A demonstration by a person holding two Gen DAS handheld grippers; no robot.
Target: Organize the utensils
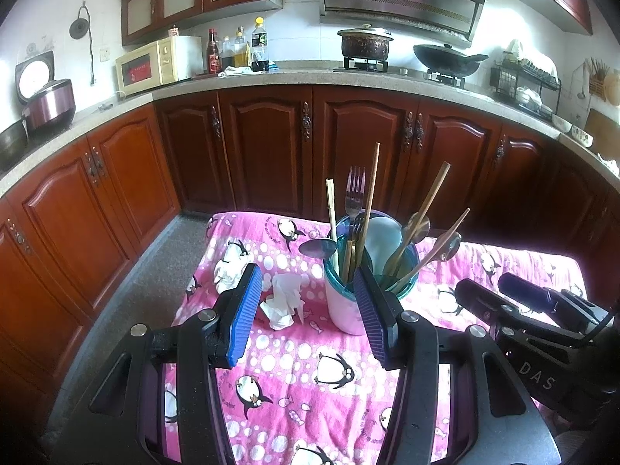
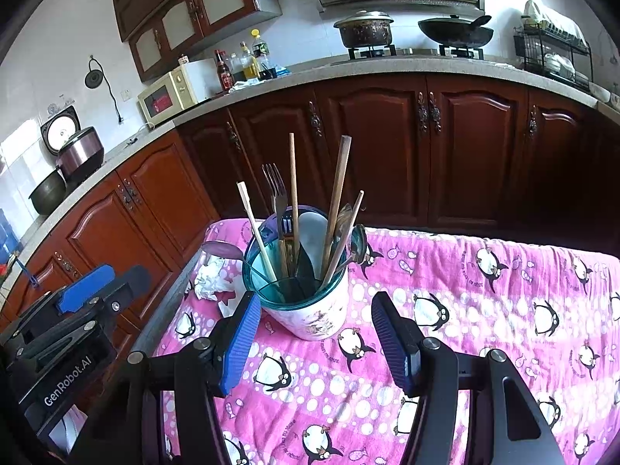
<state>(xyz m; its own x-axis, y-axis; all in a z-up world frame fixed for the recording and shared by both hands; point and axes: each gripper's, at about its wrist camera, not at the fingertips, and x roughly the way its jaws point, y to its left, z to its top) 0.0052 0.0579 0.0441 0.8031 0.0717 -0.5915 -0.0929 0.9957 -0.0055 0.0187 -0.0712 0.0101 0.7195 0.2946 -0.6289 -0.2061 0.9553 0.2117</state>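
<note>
Utensil holder (image 2: 306,302) upright on pink penguin blanket (image 2: 484,310), packed with fork (image 2: 276,190), chopsticks (image 2: 293,193), spoons (image 1: 318,248), possibly a ladle. Crumpled tissues (image 1: 285,302) just left of it. Left gripper (image 1: 306,310) and right gripper (image 2: 314,339) both spread wide, empty, near the holder.

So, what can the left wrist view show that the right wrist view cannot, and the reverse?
Only the left wrist view shows the left gripper fingers open from behind, and a basket of chopsticks on the far wall. Only the right wrist view shows the right gripper fingers open from behind, and a dark bowl on the counter. Both show the utensil holder with fork, the crumpled tissues and the penguin cloth.
</note>
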